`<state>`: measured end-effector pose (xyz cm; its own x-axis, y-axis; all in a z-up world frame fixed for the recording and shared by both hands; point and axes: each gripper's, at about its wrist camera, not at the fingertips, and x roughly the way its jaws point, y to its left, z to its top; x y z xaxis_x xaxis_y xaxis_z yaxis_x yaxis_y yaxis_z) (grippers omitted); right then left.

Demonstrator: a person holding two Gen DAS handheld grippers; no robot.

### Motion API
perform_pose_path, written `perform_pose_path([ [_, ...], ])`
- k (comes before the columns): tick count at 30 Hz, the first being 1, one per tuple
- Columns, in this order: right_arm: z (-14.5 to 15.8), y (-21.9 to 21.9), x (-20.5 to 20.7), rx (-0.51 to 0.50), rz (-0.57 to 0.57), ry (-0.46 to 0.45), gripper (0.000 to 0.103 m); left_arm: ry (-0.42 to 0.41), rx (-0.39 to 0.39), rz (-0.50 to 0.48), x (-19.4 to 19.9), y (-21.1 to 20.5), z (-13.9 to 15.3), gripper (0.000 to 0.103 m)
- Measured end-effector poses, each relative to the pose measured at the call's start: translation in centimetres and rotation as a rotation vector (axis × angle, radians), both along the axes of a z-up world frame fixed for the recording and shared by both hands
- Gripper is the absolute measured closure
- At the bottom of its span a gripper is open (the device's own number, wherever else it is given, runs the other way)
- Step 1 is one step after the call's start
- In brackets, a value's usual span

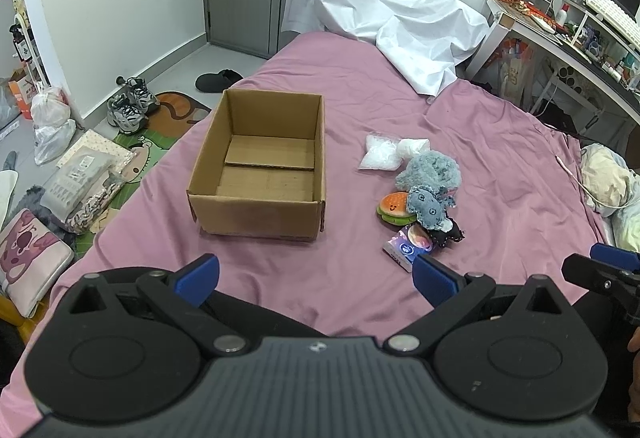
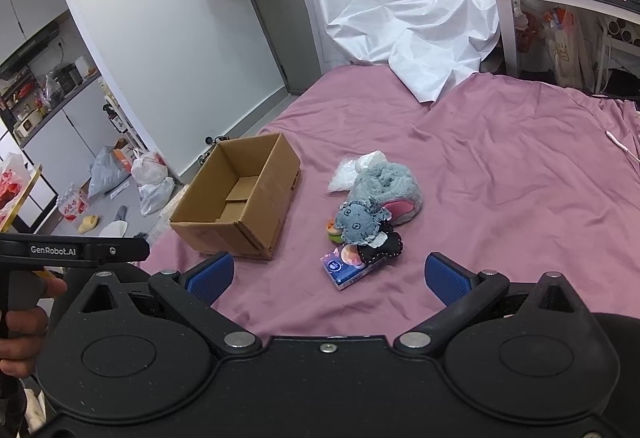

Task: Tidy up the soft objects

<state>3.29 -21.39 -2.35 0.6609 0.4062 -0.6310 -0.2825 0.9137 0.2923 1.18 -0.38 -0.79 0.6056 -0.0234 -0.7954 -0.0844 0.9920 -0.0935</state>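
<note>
Left gripper (image 1: 316,278): jaws spread wide, nothing between the blue pads (image 1: 200,276), hovering above the pink bedsheet (image 1: 500,166) near the bed's close edge; right gripper (image 2: 328,276): same, jaws wide apart, holding nothing, touching nothing.

Left to right on the bed: cardboard box (image 1: 256,216) sits open-topped, only its own bottom flaps visible inside; bare sheet between it and the pile; the soft objects lie in one cluster well apart from the box, to its right: two white plastic bags (image 1: 380,154) at the far end; fluffy grey slipper (image 1: 430,170) just beside them, pink lining visible from the right wrist view; burger plush (image 1: 394,208) touching a grey denim plush (image 1: 428,210) that lies over it; black felt piece (image 1: 450,234) under the denim plush; purple tissue pack (image 1: 406,248) nearest, just ahead of the left gripper's right pad.

Around: white crumpled sheet (image 1: 384,6) draped at the bed's far end; sneakers (image 1: 132,104) and bags on the floor left of the bed; cluttered desk (image 1: 560,38) to the right; nothing lies between either gripper and the pile.
</note>
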Motion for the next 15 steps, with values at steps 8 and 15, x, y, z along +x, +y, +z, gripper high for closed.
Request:
perform_pose_path([
  [8,-0.1,0.0,0.6,0.009,-0.009,0.018,0.0,0.003,-0.009,0.003,0.2,-0.1,0.1,0.001],
  [15,-0.6,-0.3,1.7,0.026,-0.038,0.051,0.0,0.011,-0.03,0.004,1.9,-0.3,-0.7,0.001],
])
